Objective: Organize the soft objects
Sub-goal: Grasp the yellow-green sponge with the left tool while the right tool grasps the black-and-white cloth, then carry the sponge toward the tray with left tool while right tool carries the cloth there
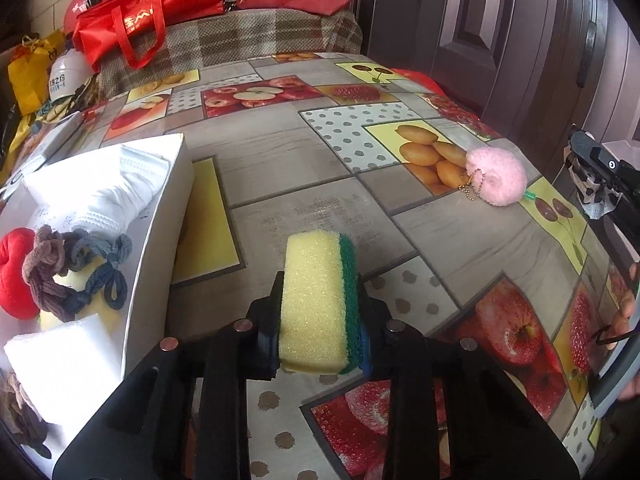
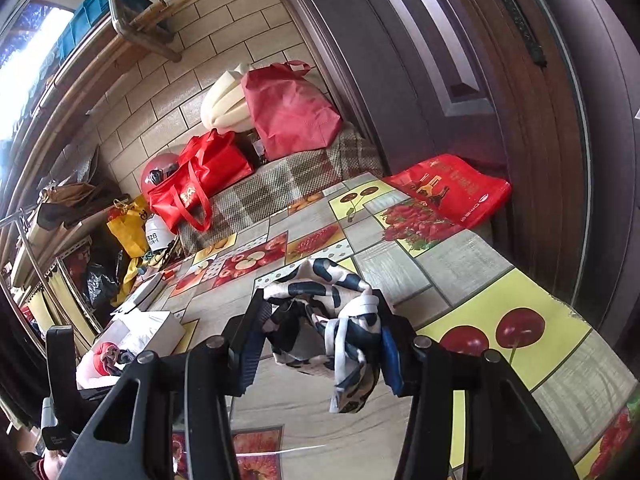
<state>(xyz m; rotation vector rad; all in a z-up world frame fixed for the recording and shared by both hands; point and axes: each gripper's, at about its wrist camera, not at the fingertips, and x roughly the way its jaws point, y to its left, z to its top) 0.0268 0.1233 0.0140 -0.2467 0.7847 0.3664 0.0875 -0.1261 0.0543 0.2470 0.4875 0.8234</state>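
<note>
left gripper (image 1: 320, 344) jaws pinched sponge (image 1: 316, 300) | right gripper (image 2: 320, 340) jaws pinched scarf (image 2: 324, 320) | risk: hanging scarf could snag box (image 1: 160, 216) rim

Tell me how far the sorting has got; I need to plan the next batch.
Done: the white box already holds hair ties, a red plush and white cloths. In hand: left gripper grips the sponge, right gripper the patterned cloth. Left: the pink pom-pom lies on the table.

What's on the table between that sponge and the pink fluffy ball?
Nothing. In the left wrist view, only bare fruit-print tablecloth separates the sponge from the pink ball.
</note>
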